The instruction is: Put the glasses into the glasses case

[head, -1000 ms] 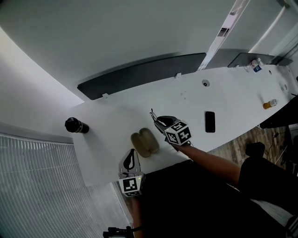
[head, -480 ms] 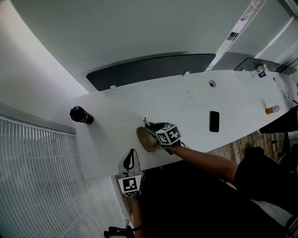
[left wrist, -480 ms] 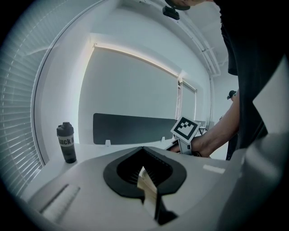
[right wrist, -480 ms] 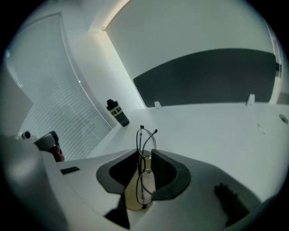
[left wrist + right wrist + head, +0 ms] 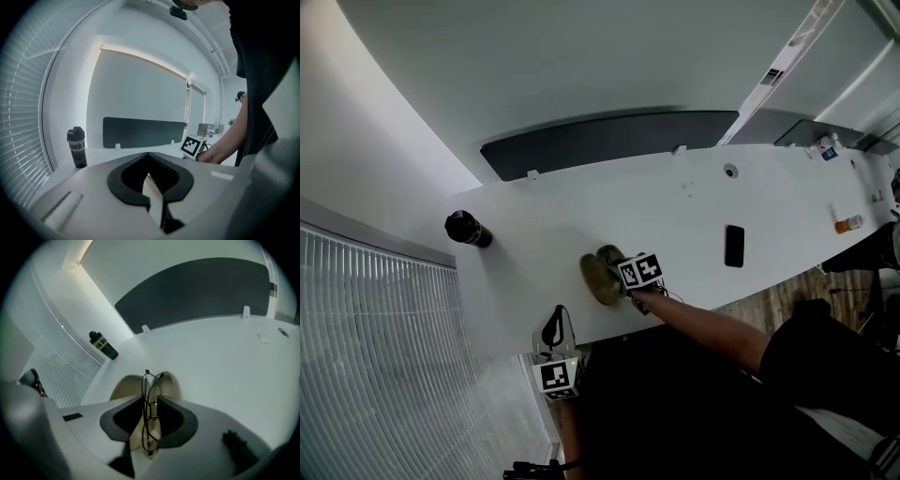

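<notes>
Wire-framed glasses [image 5: 152,403] stand edge-on in right tongs [image 5: 150,397], long axis toward glasses case [image 5: 123,389].

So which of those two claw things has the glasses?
The right gripper: its jaws pinch the wire-framed glasses at the tan case. The left gripper is shut on nothing.

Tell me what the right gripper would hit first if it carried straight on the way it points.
Most likely the open tan clamshell glasses case on the white table: it sits beyond the right gripper, whose jaws are shut on thin black wire-framed glasses. Depth is unclear.
</notes>
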A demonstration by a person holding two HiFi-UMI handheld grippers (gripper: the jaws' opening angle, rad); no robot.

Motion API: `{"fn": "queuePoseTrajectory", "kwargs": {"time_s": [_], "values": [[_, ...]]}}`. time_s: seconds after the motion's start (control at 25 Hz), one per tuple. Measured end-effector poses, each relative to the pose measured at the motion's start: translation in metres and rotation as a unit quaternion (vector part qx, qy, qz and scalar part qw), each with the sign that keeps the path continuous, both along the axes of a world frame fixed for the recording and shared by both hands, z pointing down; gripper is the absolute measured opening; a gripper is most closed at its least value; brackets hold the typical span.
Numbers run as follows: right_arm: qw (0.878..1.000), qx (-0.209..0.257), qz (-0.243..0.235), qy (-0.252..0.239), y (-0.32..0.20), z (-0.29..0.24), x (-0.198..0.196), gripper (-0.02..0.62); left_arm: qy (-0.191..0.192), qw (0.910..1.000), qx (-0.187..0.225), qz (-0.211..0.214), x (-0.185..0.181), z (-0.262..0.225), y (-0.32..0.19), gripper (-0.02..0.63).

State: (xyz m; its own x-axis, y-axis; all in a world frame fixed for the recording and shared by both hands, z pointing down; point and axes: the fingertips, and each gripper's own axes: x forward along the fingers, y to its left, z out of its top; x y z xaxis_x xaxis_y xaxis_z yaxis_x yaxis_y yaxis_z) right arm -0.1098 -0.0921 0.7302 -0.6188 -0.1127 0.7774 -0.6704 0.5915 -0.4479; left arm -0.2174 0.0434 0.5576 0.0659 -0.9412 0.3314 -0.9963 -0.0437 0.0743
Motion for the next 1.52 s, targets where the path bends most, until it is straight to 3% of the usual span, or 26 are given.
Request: {"fn": "queuePoseTrajectory", "kwargs": {"time_s": [0.4, 0.56, 0.92, 1.16, 1.52], "values": [[0.998, 0.014, 0.010, 0.062, -0.020, 0.017, 0.037, 0.101, 0.004, 0.9998, 0.005, 0.018, 0.008, -0.008, -0.026, 0.008], [0.997, 0.008, -0.003, 0.080, -0.009, 0.026, 0.042, 0.101, -0.001, 0.9998, 0.002, 0.018, 0.007, -0.008, -0.021, 0.008], [0.990, 0.042, -0.031, 0.127, -0.020, 0.031, 0.061, 0.103, 0.003, 0.9994, -0.008, 0.034, 0.018, 0.000, -0.030, 0.008], [0.992, 0.035, -0.011, 0.118, -0.024, 0.031, 0.078, 0.103, -0.001, 0.9990, -0.010, 0.045, 0.031, 0.003, -0.037, 0.008], [0.995, 0.007, 0.042, 0.085, -0.026, 0.030, 0.098, 0.104, -0.002, 0.9952, -0.026, 0.095, 0.058, 0.014, -0.053, 0.008]]}}
